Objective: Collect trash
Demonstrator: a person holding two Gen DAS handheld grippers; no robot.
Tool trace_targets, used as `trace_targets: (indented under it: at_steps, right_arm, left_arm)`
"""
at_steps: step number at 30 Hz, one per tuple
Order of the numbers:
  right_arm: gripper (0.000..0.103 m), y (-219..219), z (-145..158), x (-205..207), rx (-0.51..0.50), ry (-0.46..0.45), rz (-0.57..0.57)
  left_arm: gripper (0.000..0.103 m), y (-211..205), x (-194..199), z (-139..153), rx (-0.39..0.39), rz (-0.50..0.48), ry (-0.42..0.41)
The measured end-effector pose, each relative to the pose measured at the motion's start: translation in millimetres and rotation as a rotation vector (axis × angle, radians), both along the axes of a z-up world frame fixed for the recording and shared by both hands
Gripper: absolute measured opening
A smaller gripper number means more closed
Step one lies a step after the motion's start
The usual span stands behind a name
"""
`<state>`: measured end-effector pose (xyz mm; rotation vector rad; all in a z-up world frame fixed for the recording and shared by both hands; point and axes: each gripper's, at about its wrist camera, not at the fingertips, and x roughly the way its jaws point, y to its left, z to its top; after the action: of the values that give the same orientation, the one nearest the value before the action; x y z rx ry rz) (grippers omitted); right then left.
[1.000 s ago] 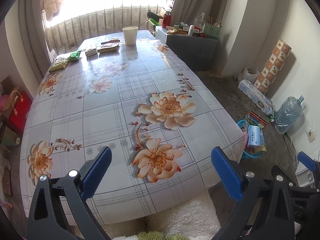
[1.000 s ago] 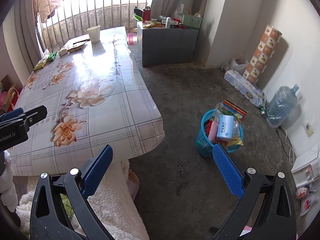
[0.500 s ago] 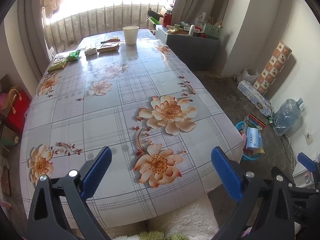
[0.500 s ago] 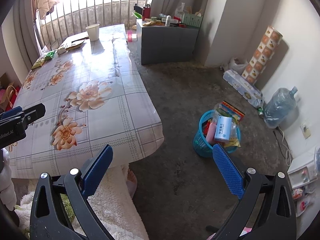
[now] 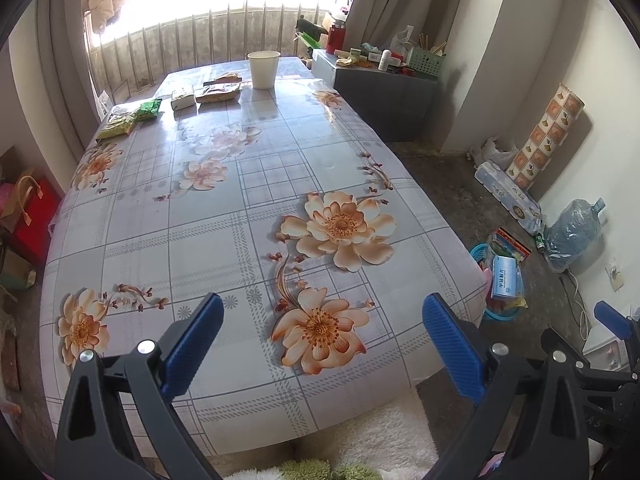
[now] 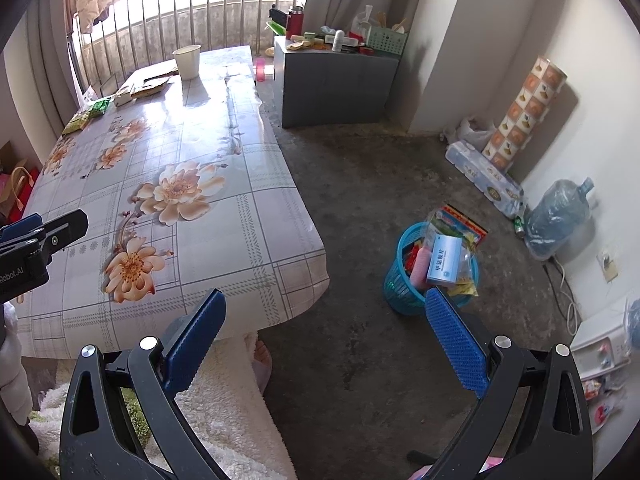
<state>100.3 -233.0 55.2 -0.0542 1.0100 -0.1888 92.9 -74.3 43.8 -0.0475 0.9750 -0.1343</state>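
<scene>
The trash sits far away at the back end of the counter, close to the window bars: two green snack packets lie near the left edge, a small white packet lies next to them, a flat brown wrapper lies just beside that, and a white paper cup stands upright behind the wrapper. The counter has a shiny cloth with big orange flowers on it. On the floor to the right of the counter stands a blue trash basket, full to the top, with a blue and white box poking out of it. The left gripper hangs over the near end of the counter with its blue fingers spread wide and holding nothing. The right gripper hangs over the floor between the counter and the basket, its fingers also spread wide with nothing in them. A big water bottle lies by the wall.
</scene>
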Motion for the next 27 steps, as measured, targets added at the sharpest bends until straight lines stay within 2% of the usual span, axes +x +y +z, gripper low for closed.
trace_targets:
  at_steps: [27]
  right_arm:
    - [0.096,0.8,-3.0,0.6,0.009,0.014,0.007]
  left_arm:
    - [0.098,1.2,-1.1,0.6,0.010,0.003,0.002]
